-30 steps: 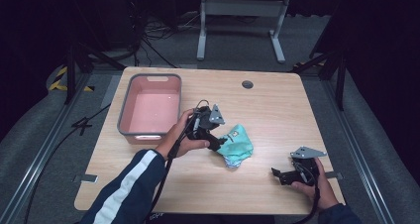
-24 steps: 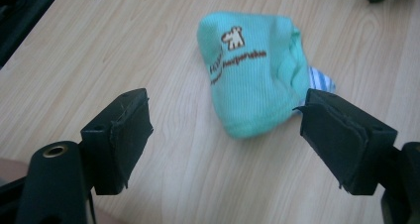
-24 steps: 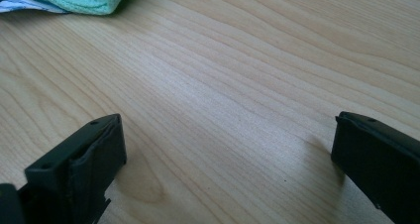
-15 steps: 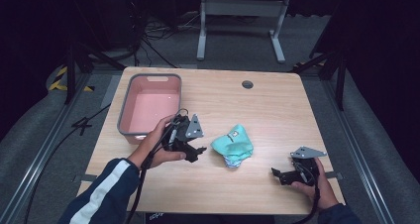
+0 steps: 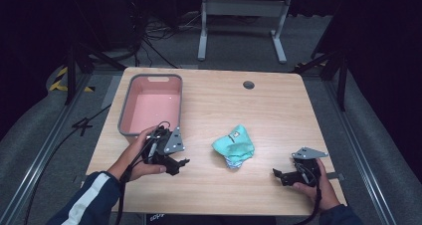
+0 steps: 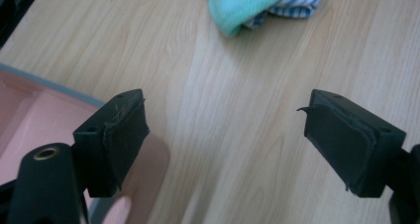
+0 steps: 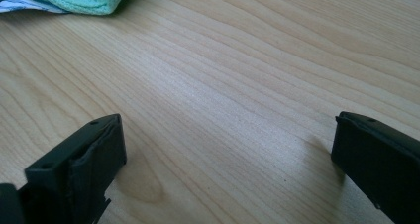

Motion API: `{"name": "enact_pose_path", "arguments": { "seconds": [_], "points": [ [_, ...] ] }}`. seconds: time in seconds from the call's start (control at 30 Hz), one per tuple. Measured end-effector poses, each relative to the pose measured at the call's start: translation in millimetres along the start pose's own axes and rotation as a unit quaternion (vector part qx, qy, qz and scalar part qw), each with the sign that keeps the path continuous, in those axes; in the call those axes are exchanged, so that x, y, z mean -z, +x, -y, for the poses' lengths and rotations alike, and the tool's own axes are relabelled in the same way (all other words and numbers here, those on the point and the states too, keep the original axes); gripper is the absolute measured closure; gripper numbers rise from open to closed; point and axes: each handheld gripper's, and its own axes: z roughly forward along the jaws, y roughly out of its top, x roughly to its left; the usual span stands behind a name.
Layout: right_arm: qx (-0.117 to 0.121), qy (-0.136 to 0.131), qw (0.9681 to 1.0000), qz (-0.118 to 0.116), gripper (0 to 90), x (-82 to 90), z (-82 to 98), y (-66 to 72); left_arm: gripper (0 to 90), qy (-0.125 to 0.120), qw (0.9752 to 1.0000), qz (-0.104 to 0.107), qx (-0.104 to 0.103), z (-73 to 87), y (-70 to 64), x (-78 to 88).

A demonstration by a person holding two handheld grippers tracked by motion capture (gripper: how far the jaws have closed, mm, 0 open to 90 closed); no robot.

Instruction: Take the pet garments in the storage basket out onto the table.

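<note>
Left gripper (image 5: pixel 183 162): held in the person's left hand (image 5: pixel 135 157) low over the table; jaws wide apart with nothing between them, only bare wood showing in the gap; the jaws have just been opening further; its grey plate faces up and the jaw tips point toward the cloth
Left gripper view: the two black pads (image 6: pixel 124 135) stand far apart; the cloth lies ahead of them and well clear, past an open stretch of wood
Cloth (image 5: pixel 234 146): a crumpled teal piece with a striped white and blue part tucked under it; it lies on the table between the two grippers, near the left one's tips but apart from them, touched by neither
Bin (image 5: pixel 127 110): a pink tub with a grey rim, just beside the left gripper on its far left side; its corner shows behind the left pad in the left gripper view
Right gripper (image 5: pixel 275 173): held in the right hand (image 5: pixel 315 182) near the table's front right corner; jaws spread wide and gripping nothing; tips aimed toward the cloth, which sits well apart at the far left of its own view
Table (image 5: pixel 278 110): pale wood; a small dark round hole (image 5: pixel 248 84) lies far beyond both grippers
</note>
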Motion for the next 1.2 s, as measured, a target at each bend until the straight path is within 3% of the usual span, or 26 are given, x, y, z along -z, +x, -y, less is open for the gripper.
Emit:
{"name": "enact_pose_path", "arguments": {
  "seconds": [0.23, 0.57, 0.8, 0.93, 1.1, 1.2],
  "points": [
    [0.0, 0.0, 1.0, 0.0, 0.6, 0.1, 0.0, 0.1, 16.8, 0.009, 0.9998, 0.003, 0.017, 30.5, -2.6, 1.8],
    [-0.001, 0.0, 1.0, 0.0, 0.6, 0.1, 0.0, 0.1, 16.9, 0.047, 0.9989, 0.001, 0.009, 68.0, -9.2, -3.3],
    [0.0, 0.0, 1.0, 0.0, 0.6, 0.1, 0.0, 0.1, 16.9, 0.061, 0.9981, -0.007, 0.012, 87.4, -10.0, -7.1],
    [-0.001, 0.0, 1.0, 0.001, 0.6, 0.1, 0.0, 0.1, 16.9, 0.054, 0.9981, -0.002, 0.028, 100.2, -8.8, -8.5],
    [-0.001, 0.0, 1.0, 0.001, 0.6, 0.1, 0.0, 0.1, 16.9, 0.065, 0.997, 0.007, 0.042, 115.1, -4.1, -9.4],
    [-0.001, 0.0, 1.0, 0.001, 0.6, 0.1, 0.1, 0.2, 16.9, 0.06, 0.9959, 0.008, 0.068, 129.2, -0.4, -9.8]
  ]
}}
